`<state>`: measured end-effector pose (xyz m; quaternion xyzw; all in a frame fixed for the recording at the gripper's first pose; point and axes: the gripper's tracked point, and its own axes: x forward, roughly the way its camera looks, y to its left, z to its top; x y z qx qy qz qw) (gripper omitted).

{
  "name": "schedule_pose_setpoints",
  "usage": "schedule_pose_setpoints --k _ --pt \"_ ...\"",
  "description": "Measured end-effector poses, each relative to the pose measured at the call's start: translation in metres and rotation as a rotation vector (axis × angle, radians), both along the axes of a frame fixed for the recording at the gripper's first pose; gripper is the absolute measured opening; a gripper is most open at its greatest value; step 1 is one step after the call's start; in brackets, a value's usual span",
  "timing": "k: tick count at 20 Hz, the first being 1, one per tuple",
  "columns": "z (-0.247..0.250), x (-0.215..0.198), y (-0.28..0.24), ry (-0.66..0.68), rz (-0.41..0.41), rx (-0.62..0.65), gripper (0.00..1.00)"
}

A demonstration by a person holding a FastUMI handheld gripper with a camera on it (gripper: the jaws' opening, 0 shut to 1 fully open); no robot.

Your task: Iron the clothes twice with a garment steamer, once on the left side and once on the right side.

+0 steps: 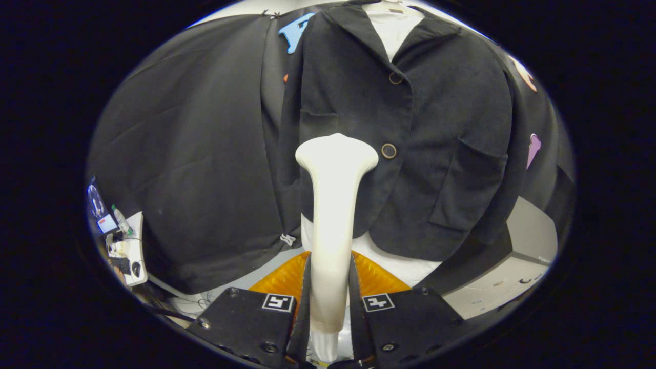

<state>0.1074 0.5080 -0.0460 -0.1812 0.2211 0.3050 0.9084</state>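
Note:
My gripper is shut on the handle of a white garment steamer, which stands upright between the fingers. Its wide flat head reaches up to the lower left front of a black jacket, just left of the lower button. I cannot tell whether the head touches the cloth. The jacket hangs on a white mannequin torso, buttoned, with a patch pocket on its right half.
An orange pleated base sits under the mannequin, just beyond my fingers. A white table with small devices stands low at the left. A pale box or cabinet sits to the right.

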Motion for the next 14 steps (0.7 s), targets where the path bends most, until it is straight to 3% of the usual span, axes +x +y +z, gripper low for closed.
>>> schedule_pose_setpoints --k 5,14 --pt "-0.006 -0.009 -0.016 0.023 -0.01 0.002 0.36" --pt "-0.023 -0.029 -0.089 0.076 -0.056 0.02 0.36"
